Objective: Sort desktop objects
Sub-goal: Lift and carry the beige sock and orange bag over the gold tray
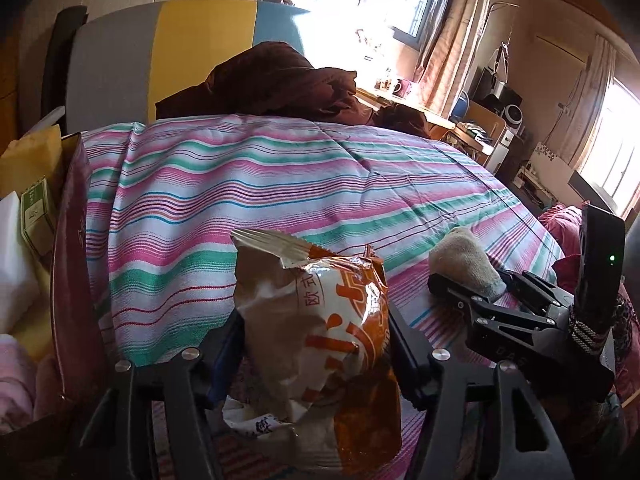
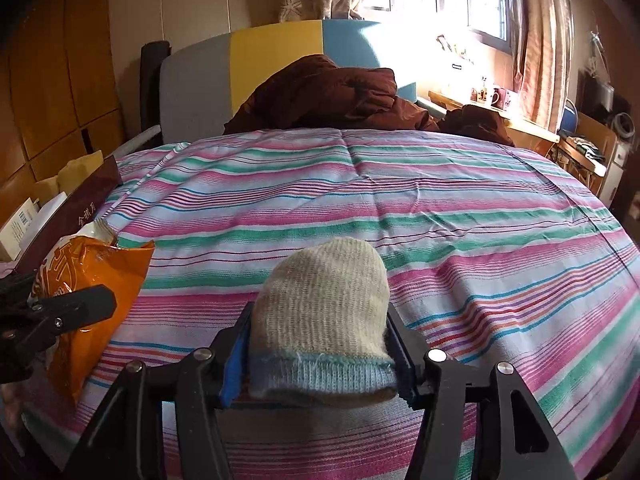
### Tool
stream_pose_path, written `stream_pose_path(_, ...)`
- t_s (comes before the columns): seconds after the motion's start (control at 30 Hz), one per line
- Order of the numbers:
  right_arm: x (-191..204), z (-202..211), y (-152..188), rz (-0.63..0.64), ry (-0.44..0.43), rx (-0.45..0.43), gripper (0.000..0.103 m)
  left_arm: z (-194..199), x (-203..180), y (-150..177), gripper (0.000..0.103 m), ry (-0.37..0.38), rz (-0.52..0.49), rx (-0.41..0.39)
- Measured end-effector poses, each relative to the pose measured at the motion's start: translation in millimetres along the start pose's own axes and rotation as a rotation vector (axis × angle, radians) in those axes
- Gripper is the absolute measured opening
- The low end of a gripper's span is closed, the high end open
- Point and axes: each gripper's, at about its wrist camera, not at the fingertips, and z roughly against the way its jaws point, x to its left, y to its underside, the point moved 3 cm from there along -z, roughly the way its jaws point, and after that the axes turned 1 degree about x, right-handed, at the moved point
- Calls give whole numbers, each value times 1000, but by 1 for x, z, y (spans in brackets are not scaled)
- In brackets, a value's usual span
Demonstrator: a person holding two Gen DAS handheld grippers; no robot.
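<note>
- Left gripper (image 1: pixel 316 344) is clamped on an orange-and-white snack bag (image 1: pixel 320 320); the fingers squeeze its crumpled middle, torn top edge pointing up and far.
- Right gripper (image 2: pixel 320 352) is clamped on a beige knit sock (image 2: pixel 324 304), fingers pressing both sides near the blue cuff, toe pointing far.
- Both items sit at the near edge of the striped bedspread (image 2: pixel 440 200), bag on the left, sock on the right, apart from each other.
- A dark red box (image 1: pixel 72 260) with other cartons inside stands at the left edge, just beside the bag; it looks like the likely bin, but that is only a guess.
- Whether either item rests on the bedspread or is lifted clear of it cannot be told.
- Risks:
  - Bag film is slick and crushed; it could slide out of the pinch if swung fast.
  - The bag's top is torn open; tilting could spill contents, if any.
  - Sock is soft and held only near the cuff; it could sag and drag on the cloth.
  - The grippers are close, so crossing paths could cause a clash.
</note>
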Motion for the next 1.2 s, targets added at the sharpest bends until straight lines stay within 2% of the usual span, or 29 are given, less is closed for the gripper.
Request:
stream_pose_path(0.13,7,4,-2,-7,-37,1,59,21,-7,-3,65,10,-28,-40)
stream_pose_path(0.3,32,11,-12,7,-112,-8,59,58,1,-10,65,13,-11,-107)
stream_pose_path(0.43,68,19,-27,45,-210,-24,59,93,30,-16,65,-29,37,-163)
stream_pose_path(0.67,154,35,-60,156,-398,-69,59,133,102,-21,65,-157,133,-205)
stream_pose_path(0.93,238,17,-80,252,-477,-58,59,144,170,-32,65,-240,231,-198)
stream_pose_path(1.2,273,-10,-76,286,-507,7,59,133,208,-40,65,-262,293,-165)
